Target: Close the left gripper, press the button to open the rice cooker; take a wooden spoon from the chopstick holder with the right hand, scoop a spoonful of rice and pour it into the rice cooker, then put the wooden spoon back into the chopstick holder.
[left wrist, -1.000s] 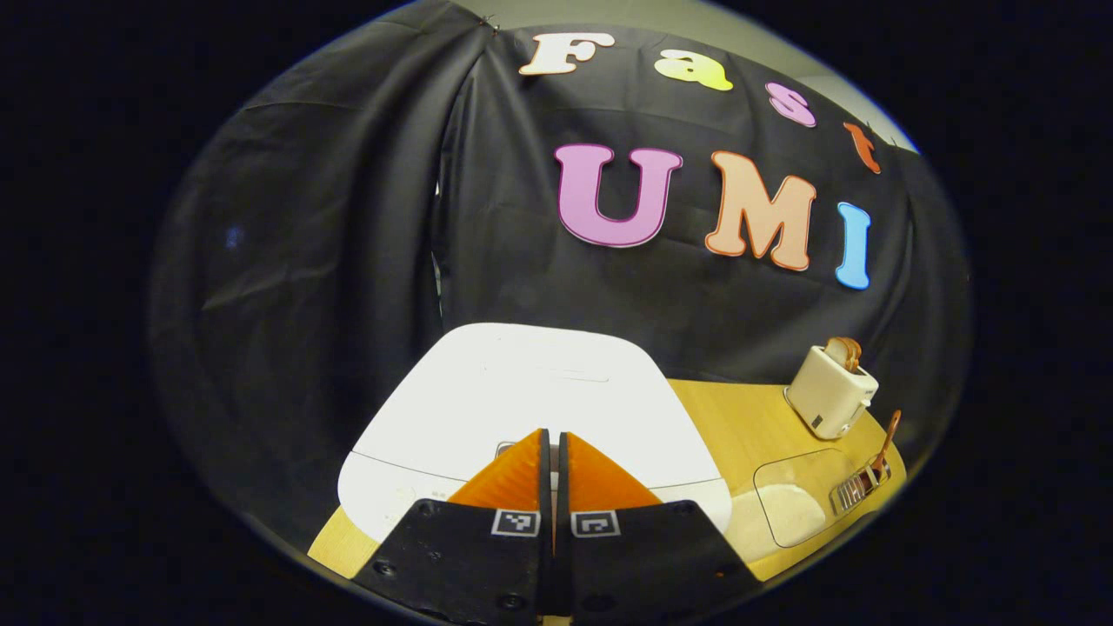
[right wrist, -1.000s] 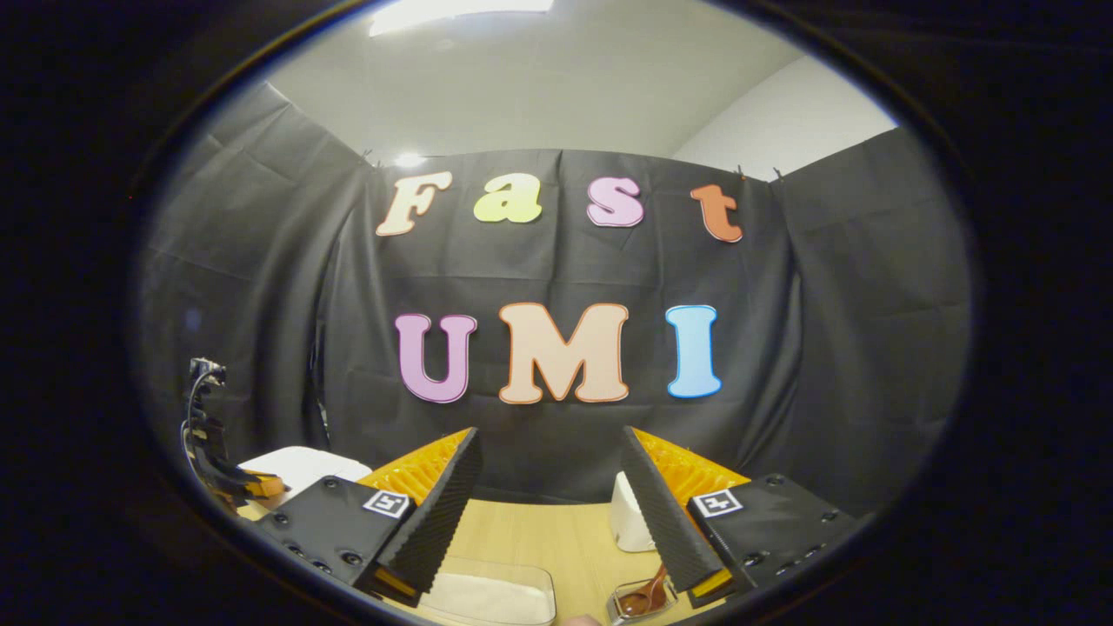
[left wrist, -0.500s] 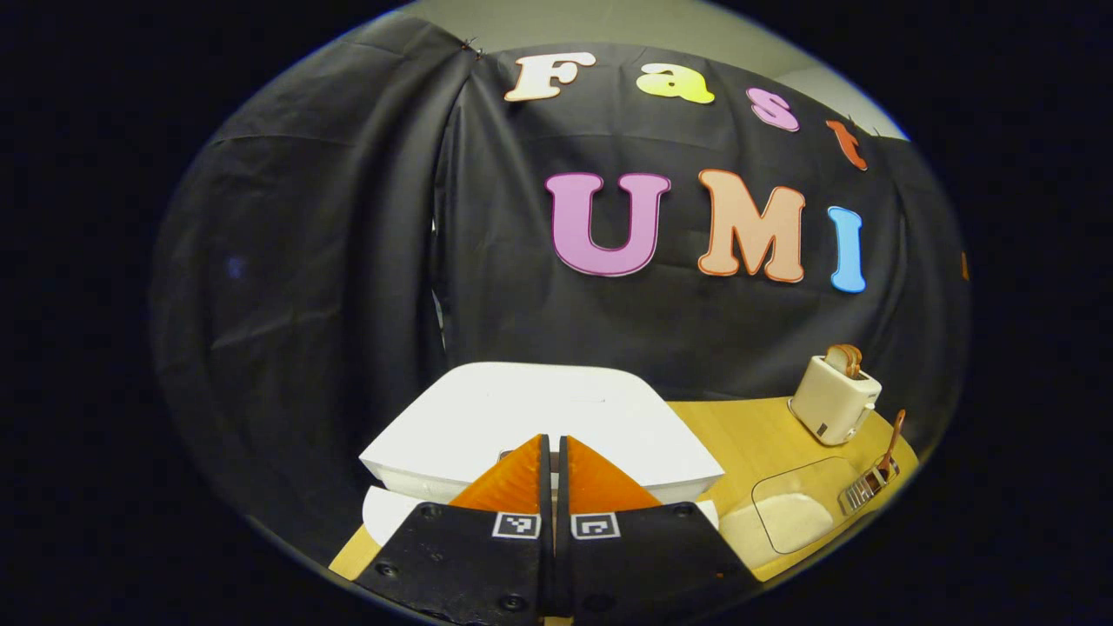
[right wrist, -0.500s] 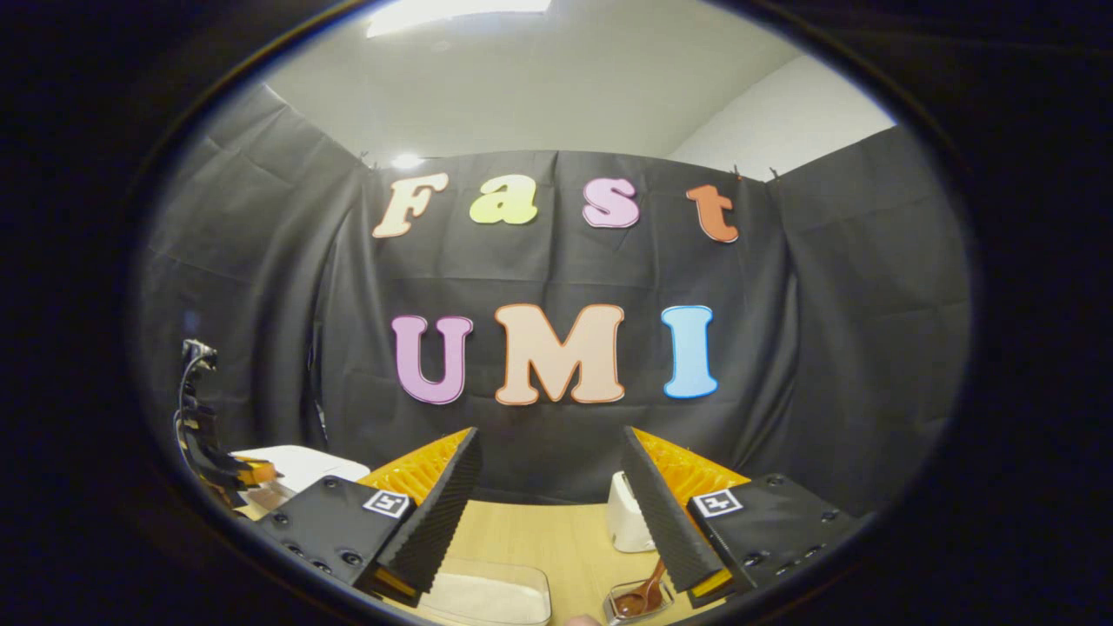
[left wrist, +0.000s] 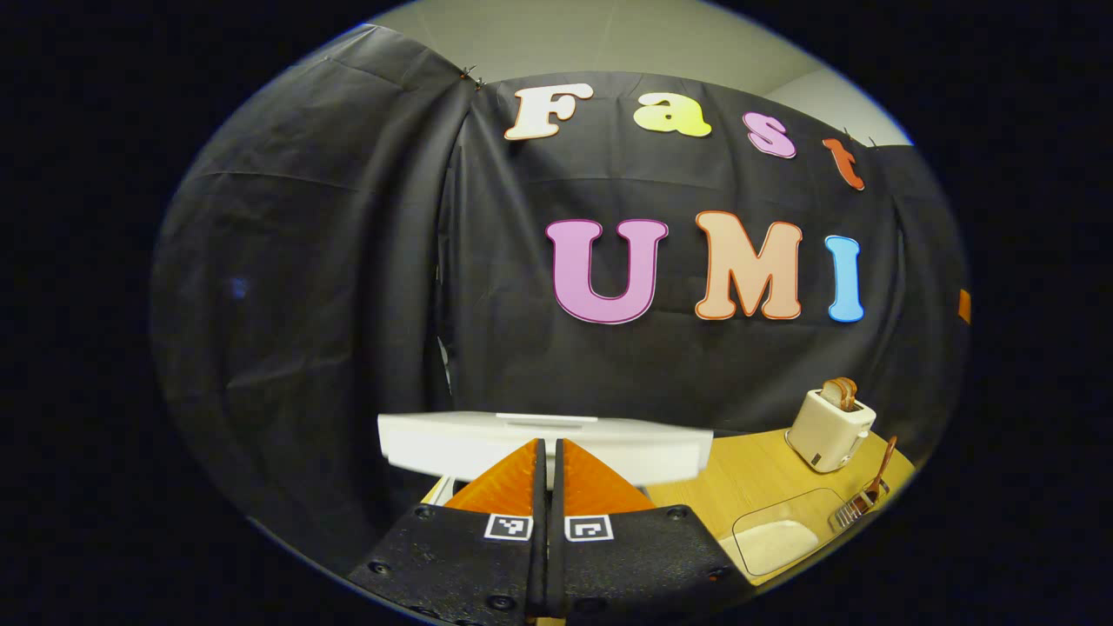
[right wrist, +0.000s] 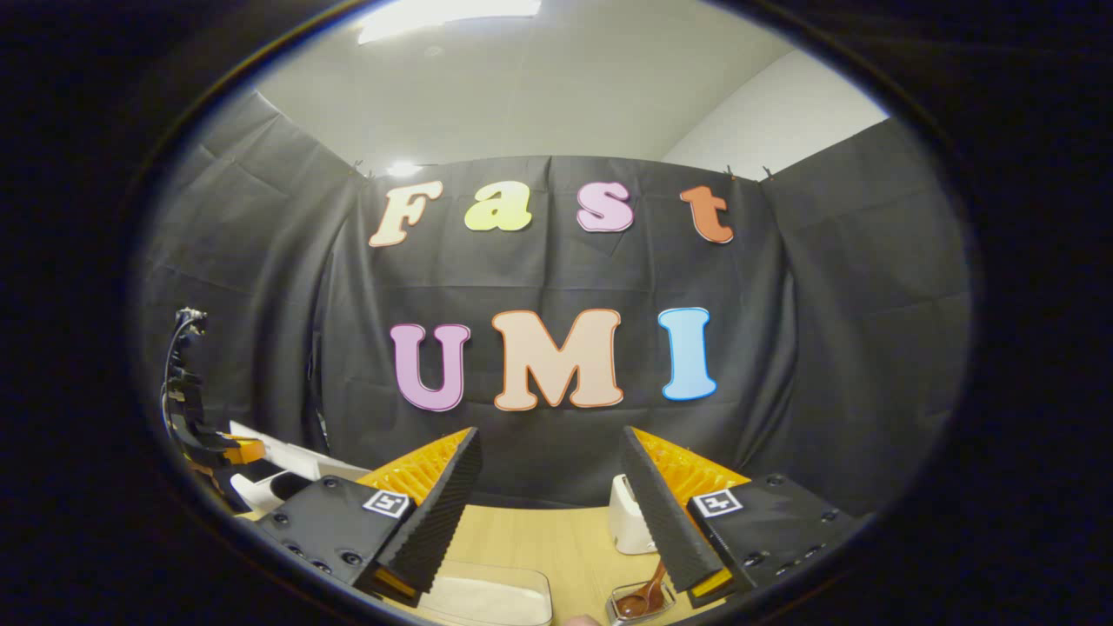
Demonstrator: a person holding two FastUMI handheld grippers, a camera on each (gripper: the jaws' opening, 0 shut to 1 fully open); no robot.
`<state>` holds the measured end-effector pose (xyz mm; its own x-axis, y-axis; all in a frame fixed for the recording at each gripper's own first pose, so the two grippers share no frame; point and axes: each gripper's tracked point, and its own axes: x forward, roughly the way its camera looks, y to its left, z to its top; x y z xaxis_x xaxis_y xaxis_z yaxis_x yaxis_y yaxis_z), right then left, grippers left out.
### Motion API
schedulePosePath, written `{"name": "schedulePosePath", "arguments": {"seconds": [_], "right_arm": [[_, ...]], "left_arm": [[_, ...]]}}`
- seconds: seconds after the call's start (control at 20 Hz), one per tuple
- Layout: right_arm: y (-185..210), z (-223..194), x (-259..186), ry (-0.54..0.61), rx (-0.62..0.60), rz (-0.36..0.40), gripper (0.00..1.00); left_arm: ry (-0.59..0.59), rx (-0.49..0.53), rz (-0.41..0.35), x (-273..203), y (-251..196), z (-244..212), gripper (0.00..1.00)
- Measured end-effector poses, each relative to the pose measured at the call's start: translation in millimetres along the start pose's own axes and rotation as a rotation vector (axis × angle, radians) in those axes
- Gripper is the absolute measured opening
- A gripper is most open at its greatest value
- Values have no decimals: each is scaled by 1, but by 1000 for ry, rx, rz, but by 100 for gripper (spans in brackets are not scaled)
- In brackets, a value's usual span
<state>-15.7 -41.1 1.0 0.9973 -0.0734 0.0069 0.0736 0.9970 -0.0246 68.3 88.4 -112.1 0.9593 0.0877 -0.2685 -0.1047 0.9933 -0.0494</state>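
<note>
Here right claw [right wrist: 550, 496] gapes; wooden spoon [right wrist: 645, 594] below.

I saw black cloth [right wrist: 556, 278] hung in creased panels around the booth, pinned along its top edge with small clips. Above it rose a pale wall [right wrist: 783, 113] and a white ceiling [right wrist: 539, 78], where a bright ceiling light [right wrist: 448, 9] glowed. A light wooden table [left wrist: 765, 469] stood against the cloth, its surface smooth and yellowish.
</note>
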Motion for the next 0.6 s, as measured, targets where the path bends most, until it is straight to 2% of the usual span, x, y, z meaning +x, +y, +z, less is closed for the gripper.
{"name": "schedulePosePath", "arguments": {"seconds": [0.2, 0.3, 0.6], "right_arm": [[-3, 0, -2, -2, 2, 0, 100], [-5, -1, -1, 1, 6, 0, 100], [-9, 1, 4, -6, 0, 2, 100]], "left_arm": [[-1, -31, 2, -8, 1, 1, 1], [-22, -32, -8, -13, -3, 7, 10], [-89, 11, -25, -32, -16, 33, 91]]}}
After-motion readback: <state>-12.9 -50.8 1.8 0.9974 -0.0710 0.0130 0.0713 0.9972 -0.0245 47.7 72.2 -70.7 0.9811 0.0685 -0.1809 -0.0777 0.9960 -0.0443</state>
